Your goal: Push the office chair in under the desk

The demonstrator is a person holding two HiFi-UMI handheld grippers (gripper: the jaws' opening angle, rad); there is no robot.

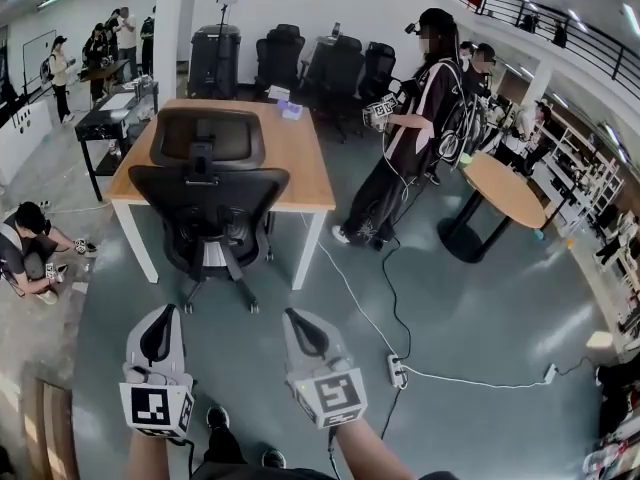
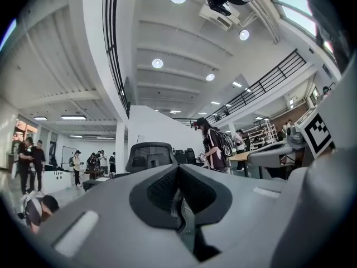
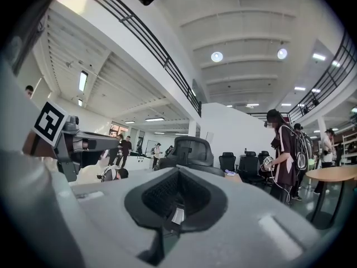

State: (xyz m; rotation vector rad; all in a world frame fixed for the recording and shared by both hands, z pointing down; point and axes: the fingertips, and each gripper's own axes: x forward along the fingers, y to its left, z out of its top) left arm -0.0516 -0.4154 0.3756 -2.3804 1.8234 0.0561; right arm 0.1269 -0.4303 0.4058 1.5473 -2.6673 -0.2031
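Note:
A black mesh office chair (image 1: 210, 208) stands at the near side of the wooden desk (image 1: 305, 163), its back toward me and its seat partly under the desktop. Both grey grippers point at it from a short way off and touch nothing. My left gripper (image 1: 163, 315) is shut and empty, below the chair's left side. A little to the right, my right gripper (image 1: 296, 318) is also shut and empty. In the left gripper view the chair (image 2: 149, 156) rises beyond the closed jaws of the left gripper (image 2: 177, 169). The right gripper view shows the chair (image 3: 191, 152) ahead of the right gripper (image 3: 178, 172).
A person in black (image 1: 415, 138) stands right of the desk. A round wooden table (image 1: 505, 193) is further right. Another person crouches on the floor at left (image 1: 25, 248). A power strip with white cable (image 1: 397, 370) lies on the floor. Black chairs (image 1: 330, 68) line the back.

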